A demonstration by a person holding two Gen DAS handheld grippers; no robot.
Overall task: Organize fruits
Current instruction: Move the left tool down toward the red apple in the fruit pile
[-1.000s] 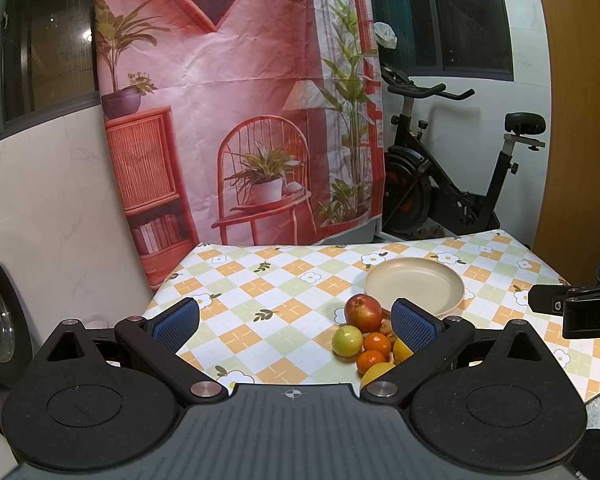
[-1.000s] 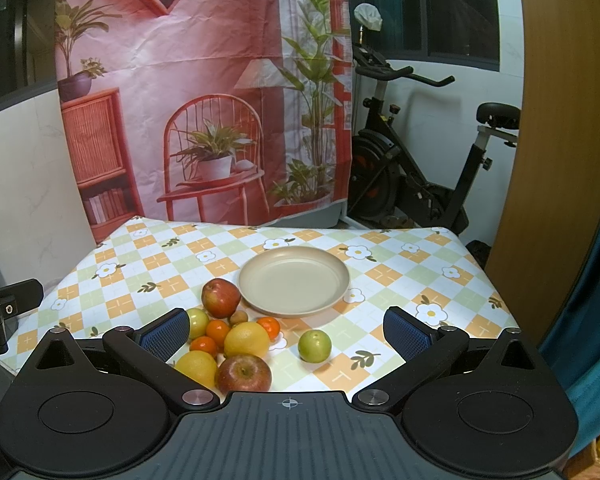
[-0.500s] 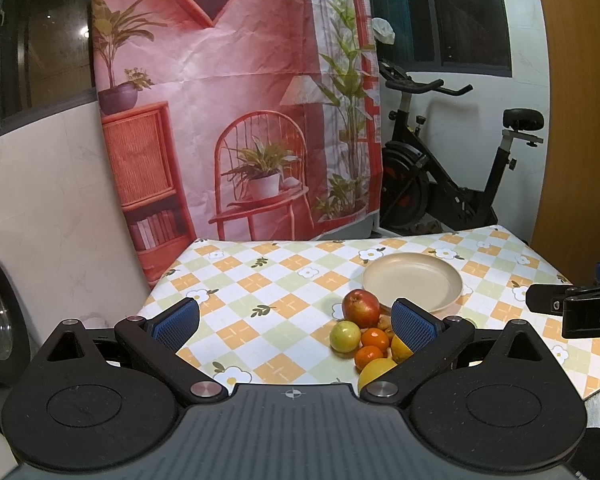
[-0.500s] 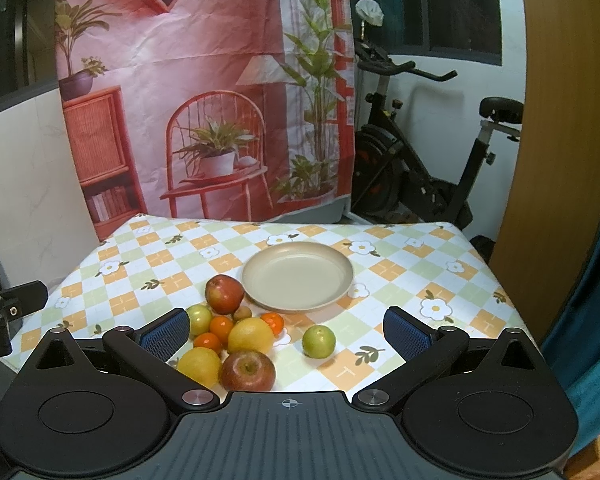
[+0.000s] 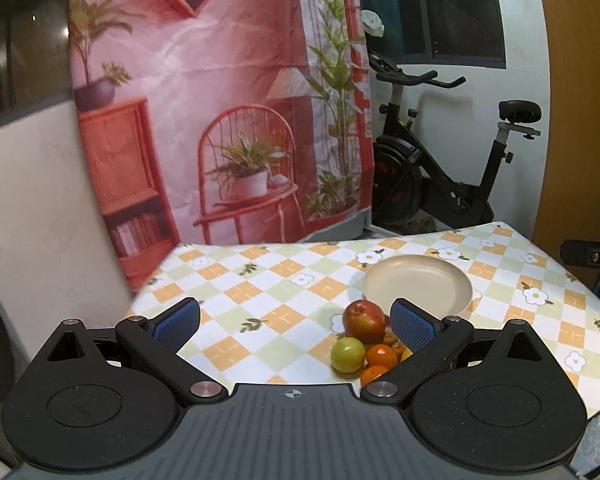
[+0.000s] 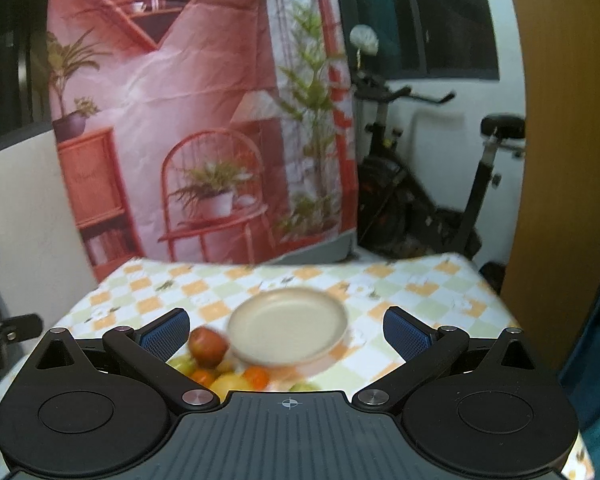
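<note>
Both tools are held back from the table, high enough that nothing is reached yet. The left gripper (image 5: 296, 318) is seen with jaws spread wide and empty; the right gripper (image 6: 286, 330) is likewise parted, with nothing between its ribbed blue pads (image 6: 404, 334). The fruits are clustered on the checked tablecloth (image 5: 260, 280), just beside the near rim of the plate (image 5: 416, 280): a red apple (image 5: 364, 320), a green fruit (image 5: 347, 354) and small oranges (image 5: 381, 356), packed touching. The plate, a shallow round beige dish with a matte look, is left bare, presumably as the destination. Smooth round skins are noted; rolling under a pinch is judged likely. The right view is motion-blurred, so finer detail is not read.
</note>
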